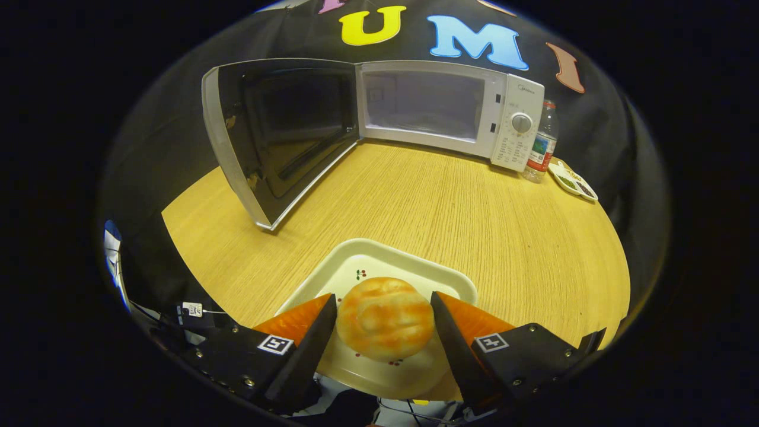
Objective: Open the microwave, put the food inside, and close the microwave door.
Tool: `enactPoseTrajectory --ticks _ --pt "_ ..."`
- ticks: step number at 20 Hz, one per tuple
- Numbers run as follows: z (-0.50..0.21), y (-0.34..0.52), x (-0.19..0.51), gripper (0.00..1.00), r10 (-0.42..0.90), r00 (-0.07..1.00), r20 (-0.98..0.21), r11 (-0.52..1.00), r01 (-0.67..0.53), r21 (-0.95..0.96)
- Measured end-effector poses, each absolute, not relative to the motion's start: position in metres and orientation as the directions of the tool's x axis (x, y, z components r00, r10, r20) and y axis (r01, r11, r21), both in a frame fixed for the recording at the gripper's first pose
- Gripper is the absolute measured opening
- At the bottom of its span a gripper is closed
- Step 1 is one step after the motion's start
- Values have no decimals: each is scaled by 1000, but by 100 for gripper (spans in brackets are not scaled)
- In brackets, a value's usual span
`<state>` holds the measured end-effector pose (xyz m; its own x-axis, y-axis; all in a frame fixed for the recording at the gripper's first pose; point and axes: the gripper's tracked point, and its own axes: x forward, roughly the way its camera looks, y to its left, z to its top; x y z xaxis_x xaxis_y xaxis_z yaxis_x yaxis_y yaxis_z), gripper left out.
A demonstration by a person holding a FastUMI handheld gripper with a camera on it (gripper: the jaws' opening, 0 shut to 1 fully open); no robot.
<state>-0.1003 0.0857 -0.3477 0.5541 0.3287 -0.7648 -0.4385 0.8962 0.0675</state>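
Gripper pinched the bun, one finger pressed on each side. Bun sat over the white plate at the table's near edge, whether lifted or resting on it could not be told. Beyond the fingers, at the far edge, stood the microwave with its door swung wide open toward the far left corner, cavity bare and pale inside. Just beside the microwave, at the far right corner, stood a bottle, and next to it lay a small dish with dark and green bits.
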Motion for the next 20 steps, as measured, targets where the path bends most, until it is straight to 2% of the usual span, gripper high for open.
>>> enactPoseTrajectory --ticks 4,7,8,9,10,20 --pt "-351 83 -103 95 322 545 -774 895 -442 61" --pt "-351 83 -104 86 332 540 -773 890 -450 68" --pt "-350 83 -103 79 337 540 -771 889 -451 73" --pt "-350 83 -103 79 334 544 -769 893 -445 72" --pt "-348 83 -103 71 339 544 -768 892 -445 78" --pt "-294 98 -39 71 398 651 -646 908 -381 175"
